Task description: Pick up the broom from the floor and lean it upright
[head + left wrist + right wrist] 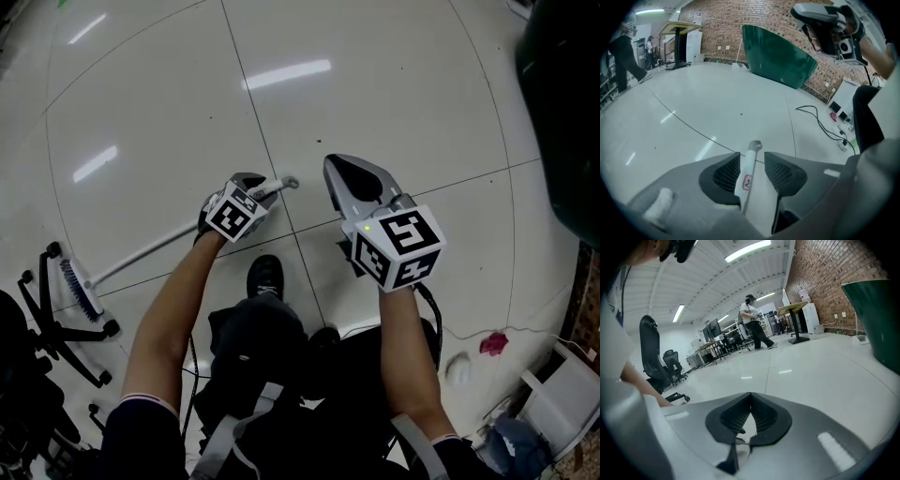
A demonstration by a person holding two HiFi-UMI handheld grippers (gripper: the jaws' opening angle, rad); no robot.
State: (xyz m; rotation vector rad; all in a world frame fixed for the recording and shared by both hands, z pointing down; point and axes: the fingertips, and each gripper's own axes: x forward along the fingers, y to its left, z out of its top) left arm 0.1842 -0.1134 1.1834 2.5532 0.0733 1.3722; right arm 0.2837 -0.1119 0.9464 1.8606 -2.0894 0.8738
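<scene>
The broom lies flat on the white tile floor, its brush head (79, 291) at the left and its thin white handle (150, 249) running up-right to a looped tip (291, 181). My left gripper (255, 182) is low over the handle's tip end. In the left gripper view the handle (746, 172) lies between the open jaws of the left gripper (752, 155), close to the left pad, with a gap to the right pad. My right gripper (343, 171) hangs above bare floor to the right, shut and with nothing in it; in the right gripper view its tips (751, 397) meet.
An office chair base (58, 323) stands beside the brush head. A dark green tub (562, 112) (778, 54) sits at the far right by a brick wall. A cable (820, 126), a pink object (493, 343) and a white box (562, 384) lie on the right. A person (752, 319) walks in the distance.
</scene>
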